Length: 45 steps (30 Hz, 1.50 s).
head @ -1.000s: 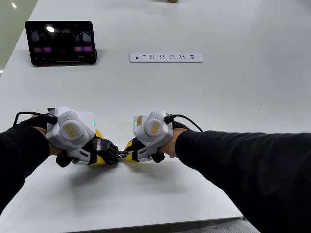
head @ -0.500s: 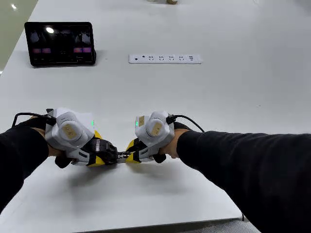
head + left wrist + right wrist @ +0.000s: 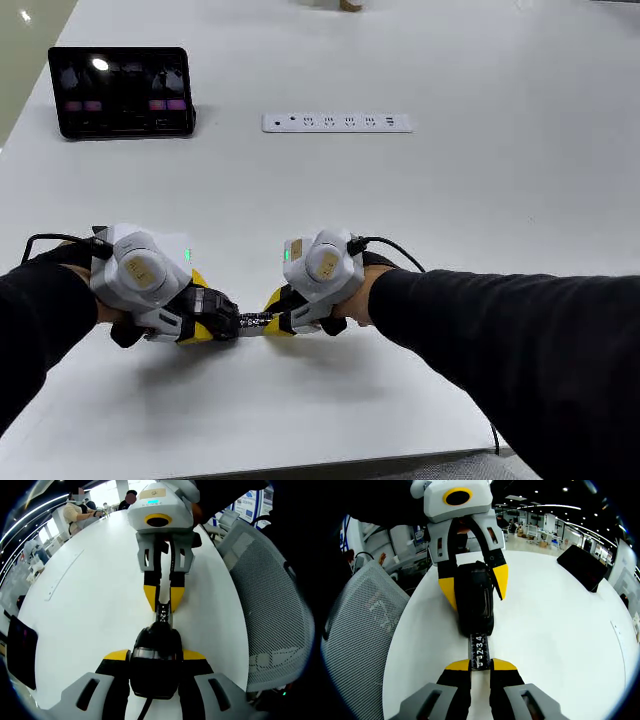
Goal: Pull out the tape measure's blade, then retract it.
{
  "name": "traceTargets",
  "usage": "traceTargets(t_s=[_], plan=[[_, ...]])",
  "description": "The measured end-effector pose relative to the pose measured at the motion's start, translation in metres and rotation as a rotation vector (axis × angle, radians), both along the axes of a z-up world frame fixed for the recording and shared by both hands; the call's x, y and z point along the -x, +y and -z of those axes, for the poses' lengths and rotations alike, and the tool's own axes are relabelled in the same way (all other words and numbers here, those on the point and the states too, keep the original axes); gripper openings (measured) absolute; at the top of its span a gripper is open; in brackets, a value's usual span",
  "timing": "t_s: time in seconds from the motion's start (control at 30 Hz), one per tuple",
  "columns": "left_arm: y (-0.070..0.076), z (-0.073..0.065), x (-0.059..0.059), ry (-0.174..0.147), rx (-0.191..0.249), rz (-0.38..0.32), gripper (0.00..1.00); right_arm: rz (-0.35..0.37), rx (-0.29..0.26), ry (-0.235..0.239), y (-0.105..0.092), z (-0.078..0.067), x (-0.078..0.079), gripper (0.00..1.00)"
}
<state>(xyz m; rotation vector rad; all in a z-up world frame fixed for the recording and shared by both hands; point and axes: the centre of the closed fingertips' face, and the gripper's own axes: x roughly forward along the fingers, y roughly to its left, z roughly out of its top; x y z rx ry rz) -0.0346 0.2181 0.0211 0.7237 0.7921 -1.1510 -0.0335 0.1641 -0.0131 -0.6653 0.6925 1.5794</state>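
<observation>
Clamping the tape measure case (image 3: 475, 600), left gripper (image 3: 156, 655) anchors; right gripper (image 3: 481, 665) pinches the blade (image 3: 479, 652), which may slip free and snap back.

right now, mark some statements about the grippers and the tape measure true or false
1. The left gripper clamps the tape measure's case. True.
2. The right gripper is open, clear of the blade. False: it is shut on the blade's end.
3. The blade reaches the power strip. False: just a short length spans the two grippers.
4. In the head view, a tablet lies left of the power strip. True.
</observation>
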Motion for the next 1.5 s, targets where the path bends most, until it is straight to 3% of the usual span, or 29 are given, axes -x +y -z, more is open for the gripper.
traceTargets(t_s=[1.5], plan=[[-0.001, -0.002, 0.002, -0.008, 0.0, 0.003, 0.31, 0.002, 0.038, -0.008, -0.032, 0.002, -0.003, 0.1]])
